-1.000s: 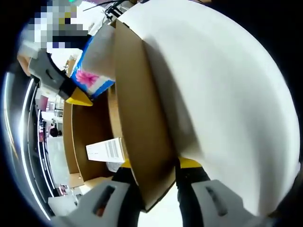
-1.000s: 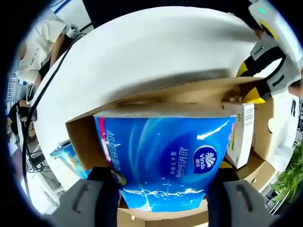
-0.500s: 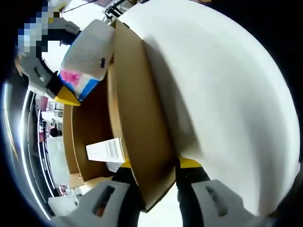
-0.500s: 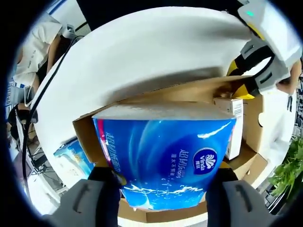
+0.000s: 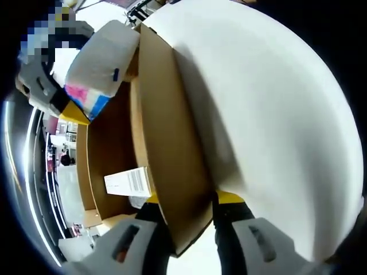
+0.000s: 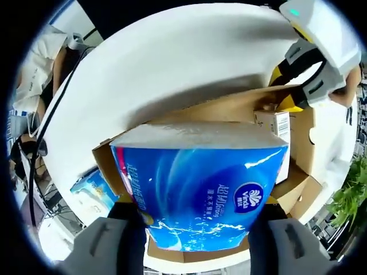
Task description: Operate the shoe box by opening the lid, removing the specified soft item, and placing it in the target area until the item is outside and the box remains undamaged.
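My left gripper (image 5: 189,201) is shut on the edge of the shoe box lid (image 5: 264,114), white outside and brown inside, and holds it raised. Below it the open shoe box (image 5: 109,149) holds a small white barcoded carton (image 5: 127,182). My right gripper (image 6: 198,232) is shut on a soft blue Vinda tissue pack (image 6: 200,186), held above the box's brown wall (image 6: 106,163). In the left gripper view that tissue pack (image 5: 97,63) hangs at the upper left over the box. The left gripper (image 6: 315,54) appears at the upper right of the right gripper view, on the lid (image 6: 172,74).
A second blue pack (image 6: 92,192) lies outside the box on the left. Green leaves (image 6: 350,197) stand at the right edge. A person in a white top (image 6: 37,74) is at the far left, beside a black cable. The barcoded carton (image 6: 280,127) sits in the box.
The right gripper has lifted the tissue pack higher and further from the box. The left gripper keeps the lid still.
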